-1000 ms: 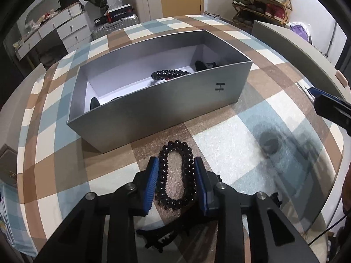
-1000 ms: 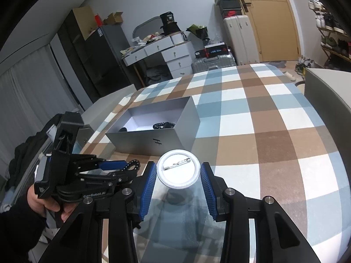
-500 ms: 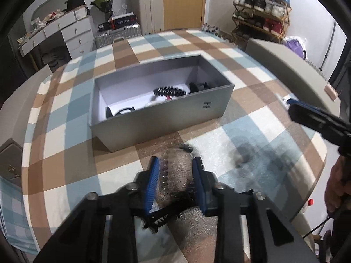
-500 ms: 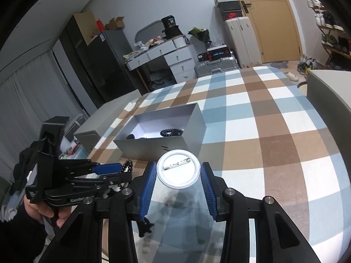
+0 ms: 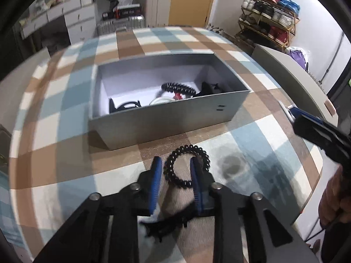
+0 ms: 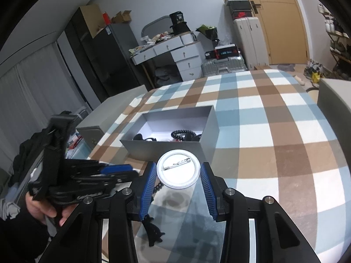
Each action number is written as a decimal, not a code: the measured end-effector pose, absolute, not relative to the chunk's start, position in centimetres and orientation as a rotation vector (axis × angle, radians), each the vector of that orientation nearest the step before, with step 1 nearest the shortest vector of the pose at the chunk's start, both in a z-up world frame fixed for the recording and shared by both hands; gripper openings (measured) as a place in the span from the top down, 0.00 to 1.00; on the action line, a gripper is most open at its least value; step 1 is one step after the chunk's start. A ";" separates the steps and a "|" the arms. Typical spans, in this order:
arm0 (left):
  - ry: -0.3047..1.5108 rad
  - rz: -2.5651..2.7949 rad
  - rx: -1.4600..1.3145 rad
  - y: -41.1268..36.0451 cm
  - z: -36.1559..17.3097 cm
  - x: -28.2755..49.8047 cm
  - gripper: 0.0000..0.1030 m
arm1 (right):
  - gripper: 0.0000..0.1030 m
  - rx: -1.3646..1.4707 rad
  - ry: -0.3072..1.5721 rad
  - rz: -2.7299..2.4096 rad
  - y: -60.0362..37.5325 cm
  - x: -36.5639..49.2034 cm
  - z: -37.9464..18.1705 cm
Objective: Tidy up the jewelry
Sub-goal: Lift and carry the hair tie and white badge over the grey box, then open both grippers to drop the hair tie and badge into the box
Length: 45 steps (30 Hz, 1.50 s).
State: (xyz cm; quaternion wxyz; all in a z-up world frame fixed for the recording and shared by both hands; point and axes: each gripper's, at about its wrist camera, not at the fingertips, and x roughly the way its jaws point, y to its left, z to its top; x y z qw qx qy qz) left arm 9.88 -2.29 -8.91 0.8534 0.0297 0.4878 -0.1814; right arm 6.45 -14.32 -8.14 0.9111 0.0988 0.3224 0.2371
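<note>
A black beaded bracelet (image 5: 186, 148) lies between the jaws of my left gripper (image 5: 175, 164), in front of the grey box (image 5: 166, 118). The jaws are opening; the left pad stands clear of the beads and the loop curls around the right fingertip. I cannot tell whether the bracelet rests on the checked cloth. My right gripper (image 6: 178, 172) is shut on a round white pin badge (image 6: 178, 171), pin side up, held above the table near the box (image 6: 166, 146). The left gripper (image 6: 116, 168) shows at the left of the right wrist view.
The box holds another beaded bracelet (image 5: 177, 87), a white badge (image 5: 162, 100) and black pieces. A black hair clip (image 5: 166, 221) lies on the cloth under the left gripper. Grey chair backs flank the table. Drawers, suitcases and a shoe rack stand beyond.
The left jaws closed around the bracelet, then parted again, and the bracelet has shifted onto the right finger. The left gripper drew back from the box. The right gripper and badge kept still.
</note>
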 end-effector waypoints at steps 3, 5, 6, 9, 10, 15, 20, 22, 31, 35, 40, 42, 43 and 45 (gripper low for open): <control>1.050 -0.348 0.088 -2.5 -10.1 10.8 0.79 | 0.61 0.202 0.669 0.486 -14.2 6.6 -8.2; 1.052 -0.346 0.104 -2.6 -10.4 10.9 0.79 | 0.61 0.196 0.667 0.485 -14.1 6.6 -8.1; 1.053 -0.359 0.103 -2.7 -10.4 10.8 0.79 | 0.61 0.195 0.665 0.486 -14.1 6.7 -8.0; 1.061 -0.408 0.105 -2.9 -10.3 10.3 0.95 | 0.61 0.192 0.663 0.488 -13.9 6.8 -7.8; 1.058 -0.410 0.116 -3.0 -10.3 10.2 0.95 | 0.61 0.191 0.663 0.488 -13.8 6.8 -7.8; 1.013 -0.444 0.141 -3.0 -8.7 8.9 0.96 | 0.61 0.185 0.652 0.493 -13.4 6.9 -7.4; 0.936 -0.446 0.144 -2.5 -5.4 7.9 0.96 | 0.61 0.182 0.633 0.499 -13.0 7.4 -6.4; 0.898 -0.446 0.144 -2.3 -4.0 7.6 0.96 | 0.61 0.170 0.620 0.500 -12.9 7.7 -5.9; 0.806 -0.391 0.052 0.1 -0.9 10.8 0.96 | 0.61 0.129 0.561 0.522 -11.7 10.2 -3.1; 0.804 -0.356 0.018 0.9 -1.3 12.9 0.96 | 0.61 0.120 0.555 0.541 -11.0 12.2 -2.3; 0.845 -0.361 0.007 1.0 -2.7 14.8 0.96 | 0.61 0.123 0.598 0.564 -9.5 15.3 -3.1; 0.860 -0.363 0.010 0.9 -3.3 15.3 0.96 | 0.61 0.128 0.627 0.571 -9.0 16.4 -3.9; 0.864 -0.364 0.009 0.9 -3.6 15.6 0.96 | 0.61 0.130 0.639 0.575 -8.8 16.8 -4.2; 0.873 -0.370 -0.004 1.1 -4.0 15.9 0.96 | 0.61 0.132 0.668 0.581 -8.4 17.6 -5.1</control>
